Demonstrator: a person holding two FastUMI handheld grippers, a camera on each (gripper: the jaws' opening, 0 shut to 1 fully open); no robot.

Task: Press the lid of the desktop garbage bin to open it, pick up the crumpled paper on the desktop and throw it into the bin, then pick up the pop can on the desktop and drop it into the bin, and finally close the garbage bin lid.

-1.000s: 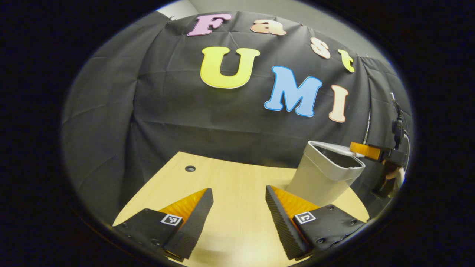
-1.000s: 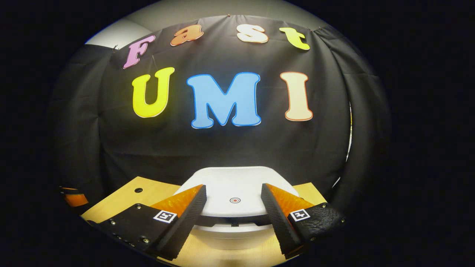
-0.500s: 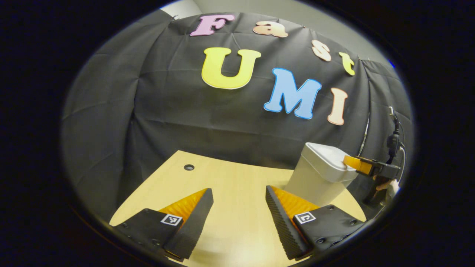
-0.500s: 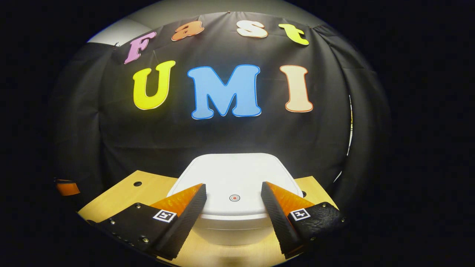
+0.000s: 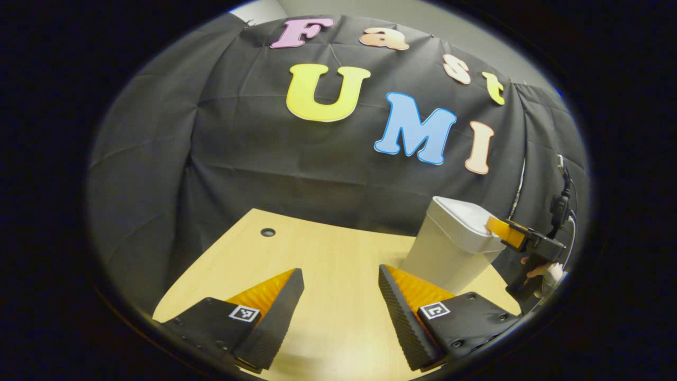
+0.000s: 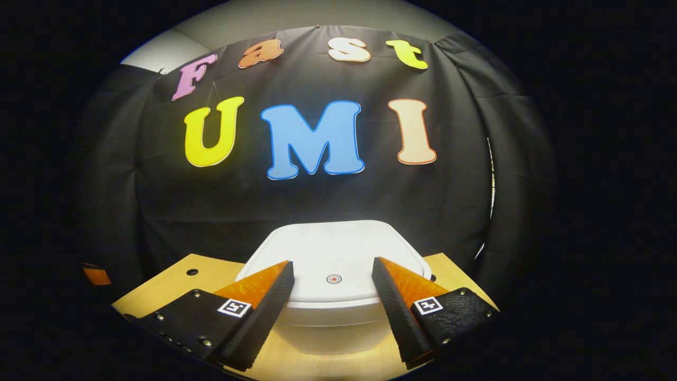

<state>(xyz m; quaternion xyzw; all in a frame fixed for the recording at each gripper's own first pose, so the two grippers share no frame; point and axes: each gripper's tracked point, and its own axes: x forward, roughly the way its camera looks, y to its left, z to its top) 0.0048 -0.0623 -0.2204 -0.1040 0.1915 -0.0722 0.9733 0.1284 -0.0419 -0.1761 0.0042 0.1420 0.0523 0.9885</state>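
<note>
1. The left gripper is hovering over the wooden desktop with its two fingers spread wide and nothing between them.
2. Ahead of that gripper and off to its right side, the garbage bin is standing upright on the desktop, its long axis running vertically and its body narrowing toward the base.
3. The bin's lid is lying shut and facing upward.
4. The right gripper, seen from the left gripper view, is reaching in at the far right side of the lid, with a hand gripping its handle below; whether its fingertips are touching the lid cannot be told from there.
5. In the right gripper view, the right gripper is sitting with its fingers spread apart and pinching nothing, while the lid is lying straight ahead between the two fingers.
6. A small round red mark near the lid's near edge is sitting centred in the gap between those fingers.
7. The bin is standing close to the desktop's right edge and not far from its back edge, just in front of the black cloth wall.
8. Bare desktop is stretching ahead and to the left of the left gripper, as far as a small round hole near the far left corner.
9. In the right gripper view, strips of desktop are showing on both sides of the bin.
</note>
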